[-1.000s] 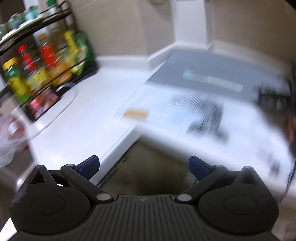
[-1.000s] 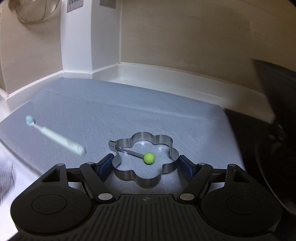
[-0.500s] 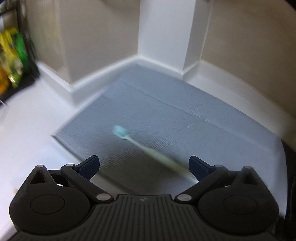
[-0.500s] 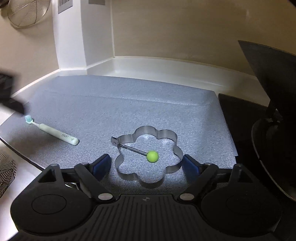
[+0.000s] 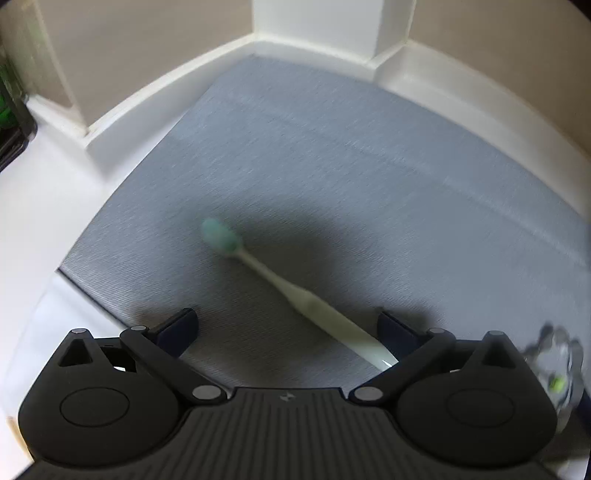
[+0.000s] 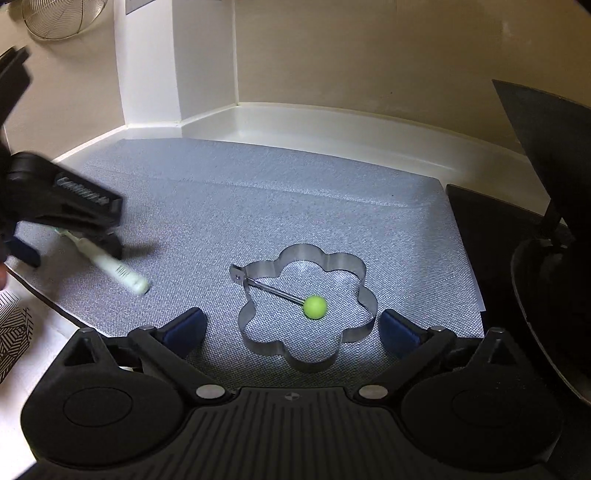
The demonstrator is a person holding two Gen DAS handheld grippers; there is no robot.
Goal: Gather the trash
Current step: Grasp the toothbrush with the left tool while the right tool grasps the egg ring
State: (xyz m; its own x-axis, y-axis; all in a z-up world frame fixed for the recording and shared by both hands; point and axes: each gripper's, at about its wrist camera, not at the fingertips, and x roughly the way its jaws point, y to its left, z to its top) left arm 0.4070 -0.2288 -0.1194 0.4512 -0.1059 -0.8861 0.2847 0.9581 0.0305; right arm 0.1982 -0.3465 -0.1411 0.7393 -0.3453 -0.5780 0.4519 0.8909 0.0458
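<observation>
A white toothbrush point(image 5: 317, 306) with a teal head lies slantwise on the grey mat point(image 5: 332, 155). My left gripper point(image 5: 288, 326) hovers just above it, open, and the handle runs between the fingers, closer to the right one. In the right wrist view the left gripper point(image 6: 62, 206) shows as a blurred black shape over the toothbrush point(image 6: 118, 271). A flower-shaped metal egg ring point(image 6: 332, 258) with a green knob point(image 6: 315, 306) lies flat on the mat. My right gripper point(image 6: 291, 330) straddles its near part; the jaws are opening and the pads stand off the ring.
A dark pan point(image 6: 546, 258) stands on a black surface right of the mat. A wire strainer point(image 6: 55, 18) hangs on the wall at upper left. A black-and-white patterned box point(image 6: 11, 332) lies on the white counter left of the mat. Walls and a corner pillar close the back.
My left gripper swung from the counter by the spice rack over to the mat and came down over the toothbrush. My right jaws spread wider, away from the egg ring's sides.
</observation>
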